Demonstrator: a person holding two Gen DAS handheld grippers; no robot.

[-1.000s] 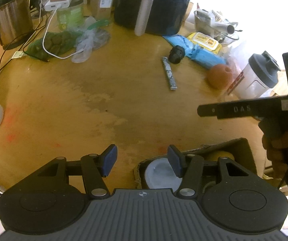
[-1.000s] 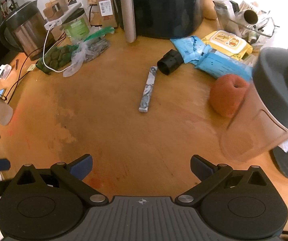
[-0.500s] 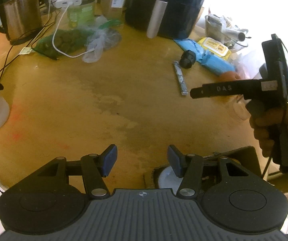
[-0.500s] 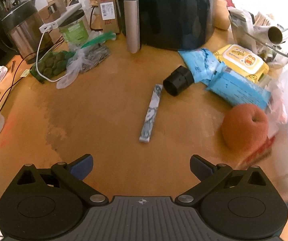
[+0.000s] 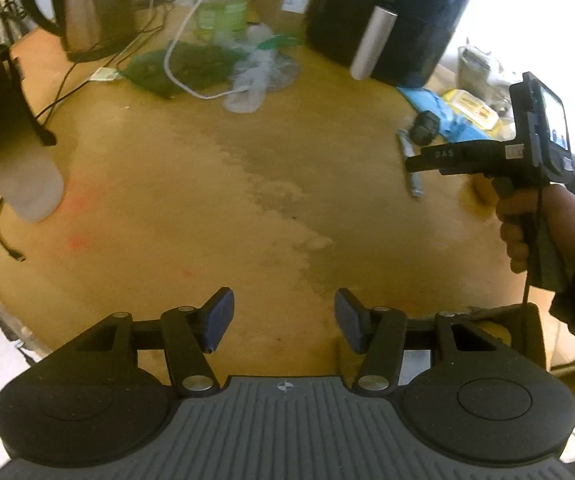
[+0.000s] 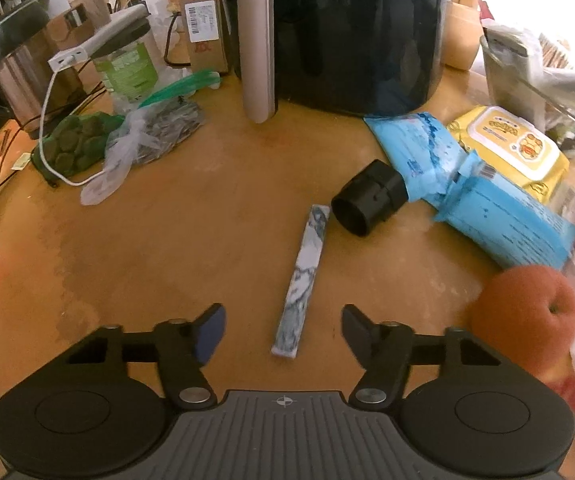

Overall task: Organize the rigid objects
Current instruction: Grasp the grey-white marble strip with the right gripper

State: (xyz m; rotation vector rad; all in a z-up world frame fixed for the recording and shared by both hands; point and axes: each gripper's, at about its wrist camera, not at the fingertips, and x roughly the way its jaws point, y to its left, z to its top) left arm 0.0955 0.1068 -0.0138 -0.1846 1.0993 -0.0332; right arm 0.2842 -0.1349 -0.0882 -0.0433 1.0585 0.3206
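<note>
- Your right gripper (image 6: 283,330) hangs tilted down over the wooden table (image 6: 207,240), its jaws just narrowed from wide to a middling gap, pads touching nothing.
- The marbled bar (image 6: 302,280) lies flat on the table with its near end between those fingers; it runs from there toward 12 o'clock, tipped slightly to 1.
- A black tube (image 6: 369,203) lies on its side just beyond the bar's far end at 1 o'clock, its rear against a blue pack (image 6: 487,204).
- A yellow wipes pack (image 6: 511,148) sits at 2 o'clock behind the blue one; an orange fruit (image 6: 525,314) rests at 3 o'clock, close beside your right finger.
- The black air fryer (image 6: 359,40) stands at 12 o'clock on the far side of the table, with a kettle (image 6: 11,68) and a green net bag (image 6: 75,148) at 10 o'clock.
- Your left gripper (image 5: 283,320) is held at a narrow gap with nothing between the pads, over bare table.
- In the left view your right hand (image 5: 535,224) grips the other tool's handle at 3 o'clock, the bar partly hidden behind that tool.
- A cardboard box (image 5: 531,328) shows at 4 o'clock behind your left gripper's right finger; a yellow thing shows inside it, too hidden to name.
</note>
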